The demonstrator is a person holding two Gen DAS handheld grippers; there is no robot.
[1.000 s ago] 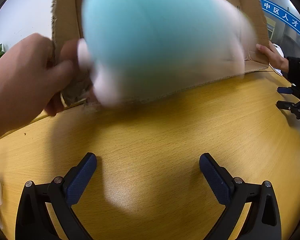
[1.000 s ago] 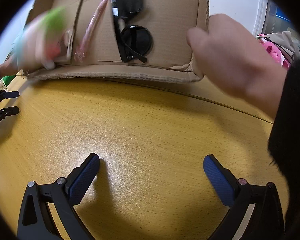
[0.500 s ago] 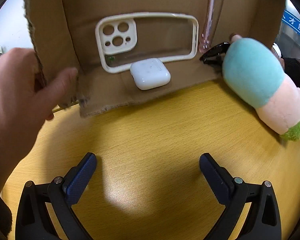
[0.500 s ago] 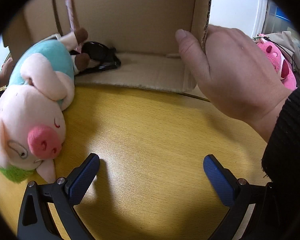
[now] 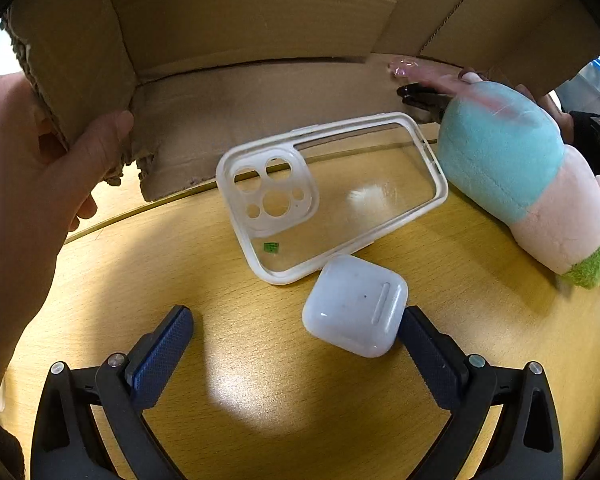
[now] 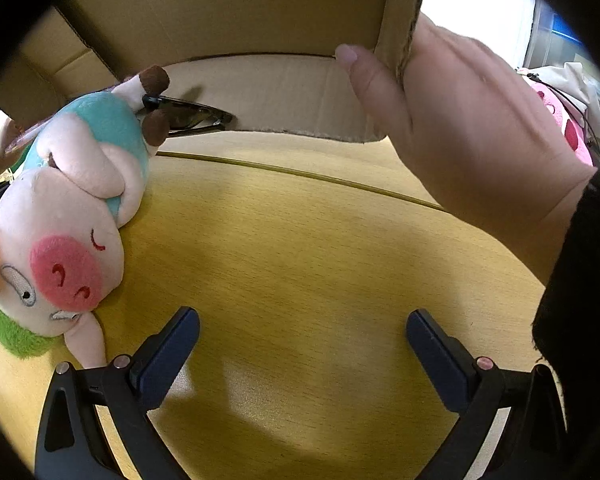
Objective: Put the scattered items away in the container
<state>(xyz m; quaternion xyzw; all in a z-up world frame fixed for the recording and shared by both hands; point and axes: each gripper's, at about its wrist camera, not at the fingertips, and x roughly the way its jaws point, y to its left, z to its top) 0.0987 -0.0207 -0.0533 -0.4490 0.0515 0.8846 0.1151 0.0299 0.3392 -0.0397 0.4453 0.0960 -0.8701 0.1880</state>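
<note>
A cardboard box [image 5: 236,32] is tipped on its side over the wooden table [image 5: 260,380], held by a hand [image 5: 32,184] on its left wall and a hand [image 6: 468,136] on its right wall [image 6: 400,8]. A clear phone case [image 5: 332,196] and a white earbud case [image 5: 354,304] lie on the table. The earbud case sits just ahead of my open left gripper [image 5: 296,344], against its right finger. A plush pig [image 6: 68,216] lies left of my open right gripper [image 6: 302,344]. Black sunglasses [image 6: 188,114] rest at the box mouth.
A pink wrapped stick [image 5: 424,72] lies at the box mouth beside the pig [image 5: 516,172]. A pink plush toy [image 6: 564,120] sits off the table at the far right. A black sleeve [image 6: 580,280] fills the right edge.
The box has tipped further and lifted. The phone case and earbud case slid out of it onto the table toward my left gripper. The pig landed a moment earlier and now lies still.
</note>
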